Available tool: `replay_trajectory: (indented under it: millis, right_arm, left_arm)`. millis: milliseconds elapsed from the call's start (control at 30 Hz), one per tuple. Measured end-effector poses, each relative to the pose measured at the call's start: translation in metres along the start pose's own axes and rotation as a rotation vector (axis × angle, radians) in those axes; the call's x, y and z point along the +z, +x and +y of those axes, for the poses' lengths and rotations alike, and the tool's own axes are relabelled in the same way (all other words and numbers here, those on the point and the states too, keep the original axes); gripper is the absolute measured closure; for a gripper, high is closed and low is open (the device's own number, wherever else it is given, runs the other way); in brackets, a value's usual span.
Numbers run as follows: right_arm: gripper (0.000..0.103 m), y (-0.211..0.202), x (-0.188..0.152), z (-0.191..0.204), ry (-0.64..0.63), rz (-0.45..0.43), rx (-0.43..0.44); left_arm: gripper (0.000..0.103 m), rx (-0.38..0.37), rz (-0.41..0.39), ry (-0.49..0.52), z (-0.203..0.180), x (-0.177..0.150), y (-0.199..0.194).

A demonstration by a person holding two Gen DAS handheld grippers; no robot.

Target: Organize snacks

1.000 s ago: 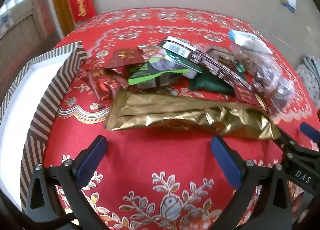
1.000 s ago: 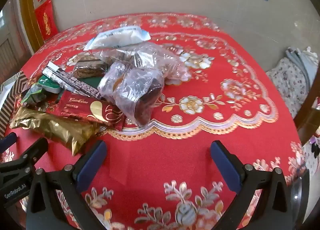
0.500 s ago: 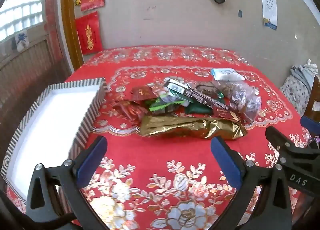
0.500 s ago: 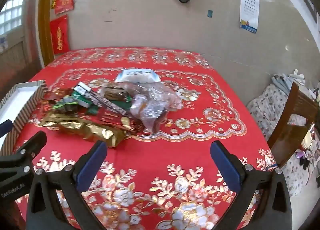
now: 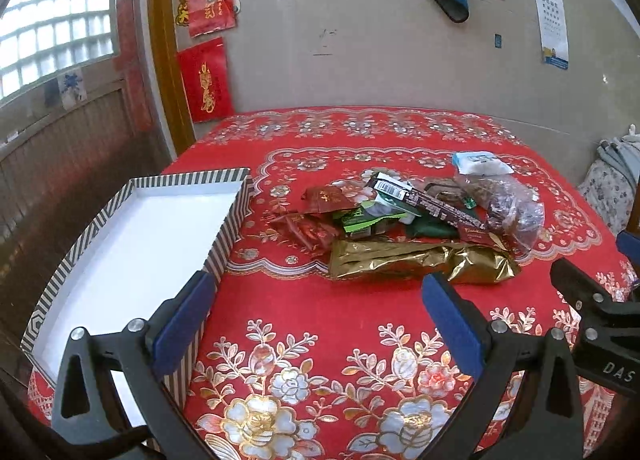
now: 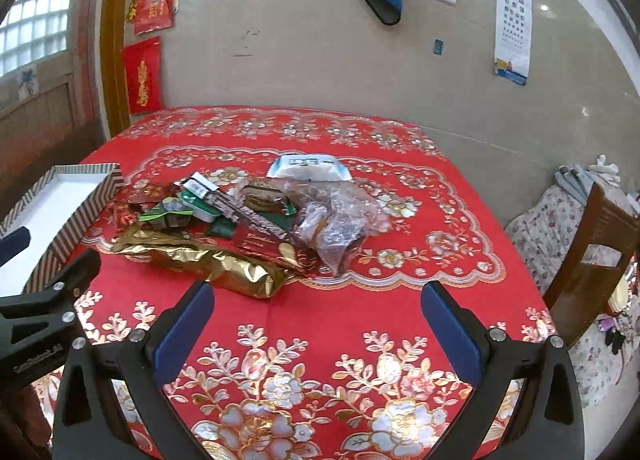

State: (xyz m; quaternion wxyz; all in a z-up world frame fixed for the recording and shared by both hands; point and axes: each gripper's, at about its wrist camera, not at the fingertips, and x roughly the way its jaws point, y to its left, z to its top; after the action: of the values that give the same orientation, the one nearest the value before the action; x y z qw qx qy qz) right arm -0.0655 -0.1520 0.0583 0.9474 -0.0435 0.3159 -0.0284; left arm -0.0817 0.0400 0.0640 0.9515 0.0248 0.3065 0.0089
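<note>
A: Where are the snacks (image 5: 404,215)?

B: Heaped mid-bench on the red cloth (image 5: 320,324), with a gold bag (image 5: 420,262) along the pile's near side and a clear bag (image 6: 336,227) at its right end.

A: And the box (image 5: 224,236)?

B: At the bench's left edge, striped walls, white inside, just beside the pile.

A: The hand-held grippers?

B: The left hand-held gripper (image 5: 316,314) and the right hand-held gripper (image 6: 316,316) both hang over the near edge, fingers spread wide, holding nothing.

"DAS" is printed on the right claw (image 5: 624,256) at 4 o'clock; "E" tops the eye chart (image 6: 513,15).
</note>
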Motion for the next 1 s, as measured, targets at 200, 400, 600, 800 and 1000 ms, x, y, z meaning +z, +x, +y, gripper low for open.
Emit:
replay_trajectory:
  millis: [200, 400, 600, 800, 1000]
  right_arm:
    - [0.000, 0.000, 0.000, 0.003, -0.005, 0.006, 0.005]
    - [0.000, 0.000, 0.001, 0.001, 0.012, 0.014, 0.045]
    - [0.000, 0.002, 0.003, 0.002, 0.006, 0.024, 0.081]
    - [0.000, 0.005, 0.007, 0.005, -0.021, 0.030, 0.115]
    - [0.000, 0.008, 0.012, 0.003, -0.047, 0.035, 0.153]
  left_arm:
    - [0.000, -0.003, 0.006, -0.009, 0.005, -0.001, 0.003]
    - [0.000, -0.009, 0.008, -0.009, 0.006, -0.003, 0.006]
    - [0.000, -0.019, 0.021, -0.007, 0.007, -0.004, 0.010]
    - [0.000, -0.041, 0.030, -0.010, 0.010, -0.001, 0.014]
    - [0.000, -0.065, 0.056, -0.052, 0.028, 0.015, 0.022]
